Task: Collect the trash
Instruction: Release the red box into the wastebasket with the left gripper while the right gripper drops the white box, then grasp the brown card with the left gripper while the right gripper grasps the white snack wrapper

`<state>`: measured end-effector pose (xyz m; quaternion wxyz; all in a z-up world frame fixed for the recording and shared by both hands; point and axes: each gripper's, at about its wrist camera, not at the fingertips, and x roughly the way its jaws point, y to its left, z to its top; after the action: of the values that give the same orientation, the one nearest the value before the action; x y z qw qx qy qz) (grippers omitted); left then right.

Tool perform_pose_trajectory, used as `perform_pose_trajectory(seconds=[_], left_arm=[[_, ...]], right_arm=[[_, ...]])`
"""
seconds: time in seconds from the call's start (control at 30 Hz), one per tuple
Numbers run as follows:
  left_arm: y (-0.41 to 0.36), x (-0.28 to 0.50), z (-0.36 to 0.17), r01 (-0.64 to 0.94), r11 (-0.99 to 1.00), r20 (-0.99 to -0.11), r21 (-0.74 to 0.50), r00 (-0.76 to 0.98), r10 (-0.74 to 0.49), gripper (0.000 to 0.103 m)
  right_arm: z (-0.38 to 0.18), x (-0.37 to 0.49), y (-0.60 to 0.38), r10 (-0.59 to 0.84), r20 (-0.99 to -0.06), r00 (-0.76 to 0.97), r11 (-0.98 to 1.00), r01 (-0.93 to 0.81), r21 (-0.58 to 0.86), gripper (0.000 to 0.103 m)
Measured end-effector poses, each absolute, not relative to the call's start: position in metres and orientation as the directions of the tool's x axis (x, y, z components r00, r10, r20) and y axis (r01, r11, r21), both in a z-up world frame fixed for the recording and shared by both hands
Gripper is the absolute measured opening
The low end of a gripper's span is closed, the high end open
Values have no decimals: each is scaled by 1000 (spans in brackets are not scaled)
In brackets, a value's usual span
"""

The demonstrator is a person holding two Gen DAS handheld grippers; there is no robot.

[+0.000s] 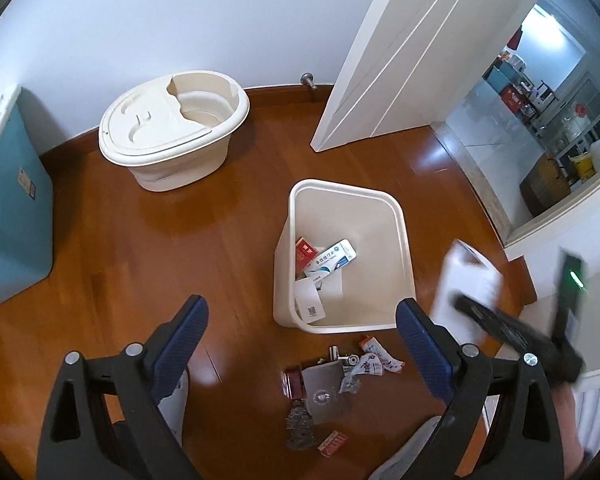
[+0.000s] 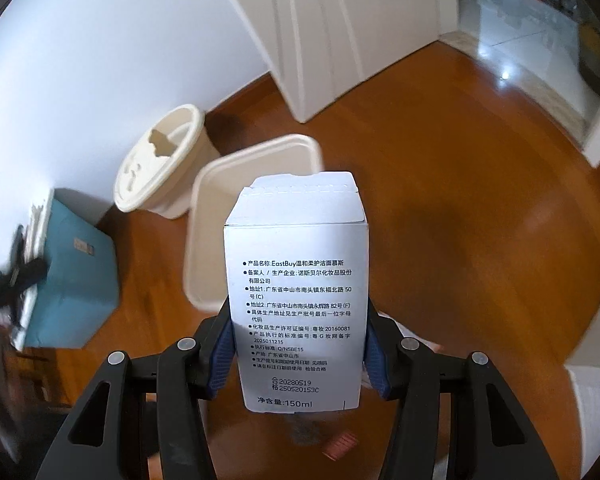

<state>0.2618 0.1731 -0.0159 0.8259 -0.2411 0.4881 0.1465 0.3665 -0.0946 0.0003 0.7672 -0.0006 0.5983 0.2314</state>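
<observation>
Cream plastic makes up the bin (image 1: pixel 342 256), which stands open on the wood floor (image 1: pixel 140 248) in the left wrist view. Inside it lie a red pack (image 1: pixel 305 254), a blue and white box (image 1: pixel 332 259) and a white slip (image 1: pixel 310 300) with a printed code. The left gripper (image 1: pixel 300 332) hangs above the floor with its blue pads (image 1: pixel 182 332) spread wide and nothing between them. Just in front of the bin, between the pads in this view, sits a litter pile (image 1: pixel 332 384): crumpled wrappers, a grey card, small metal bits and a red packet. At the right edge the right gripper (image 1: pixel 458 302), blurred, carries a white carton (image 1: pixel 466 280) beside the bin's right rim. Further back a cream tub (image 1: pixel 172 132) with a half lid stands by the wall, a teal box (image 1: pixel 12 216) at the left, a white door (image 1: pixel 412 52) open at the right.

In the right wrist view the right gripper (image 2: pixel 298 348) is clamped on the carton (image 2: pixel 296 280), its blue pads (image 2: pixel 224 350) pressing both side faces. The carton stands upright, its printed face toward the camera, top flap closed. Behind it is the bin (image 2: pixel 204 216), with the tub (image 2: pixel 160 164) beyond and the teal box (image 2: pixel 72 276) to the left. The left gripper (image 2: pixel 16 280) is a dark blur at the left edge
</observation>
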Motion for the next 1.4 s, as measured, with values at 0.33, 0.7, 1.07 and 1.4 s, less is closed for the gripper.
perform_pose_trajectory(seconds=[0.33,0.7,1.07,1.4], left_arm=[[210,273,-50,-542,779,-910,-316,405,-87,96],[188,276,-61,-486,823,-911,-294,402,-88,96],[90,253,-151,-428,900,-933,-77,349,86,96],[37,210,-338,-665,735,-991,-132,67,-117,96]], right_arm=[[-100,423,27,217,-975,56,901,-395,178,57],[-89,419,-4,262,-965,-10,866,-439,240,64],[-169,374,-169,13,-1000,-12,718,-696,18,83],[-315,332,-191,-133,-991,3,372,-927,-53,77]])
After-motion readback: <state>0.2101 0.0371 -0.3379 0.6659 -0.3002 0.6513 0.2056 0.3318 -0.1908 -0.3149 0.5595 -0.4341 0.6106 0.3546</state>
